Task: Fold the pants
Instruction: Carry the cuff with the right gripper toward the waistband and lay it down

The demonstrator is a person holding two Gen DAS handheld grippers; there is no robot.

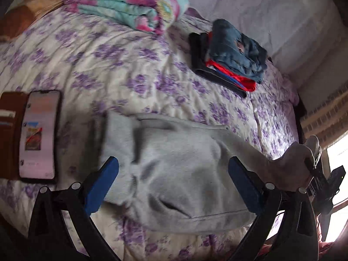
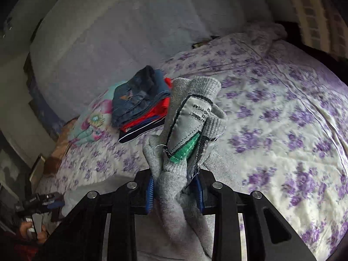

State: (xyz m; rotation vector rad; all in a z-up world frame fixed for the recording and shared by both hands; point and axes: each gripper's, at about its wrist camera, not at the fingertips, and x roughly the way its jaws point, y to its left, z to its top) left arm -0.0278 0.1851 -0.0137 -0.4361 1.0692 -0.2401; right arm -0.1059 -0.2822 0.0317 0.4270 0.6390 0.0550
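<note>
1. My right tool point(image 2: 175, 192) has its blue pads pressed on a bunch of the grey pants point(image 2: 191, 117). The waistband end with the sewn label and a green stitched tab stands up in front of its camera.
2. My left tool point(image 1: 174, 186) is wide open and holds nothing. It hangs above the rest of the pants point(image 1: 174, 167), which lie rumpled on the bed point(image 1: 108, 65).
3. First risk, as I judge it: the right grip takes only a thick, uneven bunch of soft knit. If I pull quickly, the fabric can slide out between the pads.
4. Second risk: the pants are not flat. With one end lifted and the other free, the fold can become crooked or twisted.
5. Third risk: a phone point(image 1: 40, 133) in an open brown case lies just beside the pants. Dragging the cloth can push it.
6. The pants look like fleecy, heavy jersey with a ribbed band, so they will sag.
7. The bed cover is quilted, cream with purple flowers, and wrinkled. A stack of folded clothes point(image 1: 230, 58), denim on top, lies well apart.
</note>
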